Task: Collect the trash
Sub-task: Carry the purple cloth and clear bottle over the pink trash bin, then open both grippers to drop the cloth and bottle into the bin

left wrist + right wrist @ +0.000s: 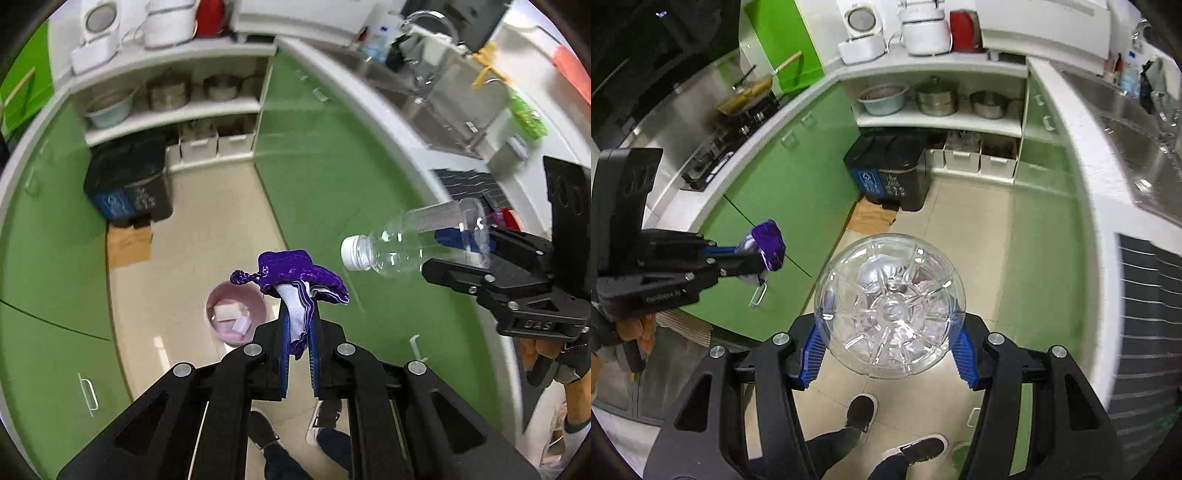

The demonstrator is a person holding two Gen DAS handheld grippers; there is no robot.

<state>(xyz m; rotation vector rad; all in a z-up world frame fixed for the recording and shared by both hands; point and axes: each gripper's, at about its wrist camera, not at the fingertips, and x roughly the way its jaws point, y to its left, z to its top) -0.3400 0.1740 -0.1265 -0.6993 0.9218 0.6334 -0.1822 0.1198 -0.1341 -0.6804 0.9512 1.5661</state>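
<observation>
My left gripper (pixel 299 332) is shut on a purple drawstring pouch (pixel 295 269) with a white lining, which it holds above the floor. Just past the pouch, a pink bin (pixel 236 314) with pale scraps inside stands on the tiles. My right gripper (pixel 888 354) is shut on a clear empty plastic bottle (pixel 890 306); its blue pads press both sides and the bottle's base faces the camera. In the left wrist view the bottle (pixel 417 240) lies sideways in the right gripper (pixel 469 254), white cap pointing left. The right wrist view has the left gripper (pixel 753 258) and pouch (pixel 768 249) at left.
A black two-part trash bin (pixel 890 173) with a blue panel stands by the open shelves, flattened cardboard (pixel 871 218) in front of it. Green cabinets (pixel 783 184) line both sides of the narrow tiled aisle. The person's shoes (pixel 862 410) are below the grippers. A steel sink (pixel 1137 147) lies on the right.
</observation>
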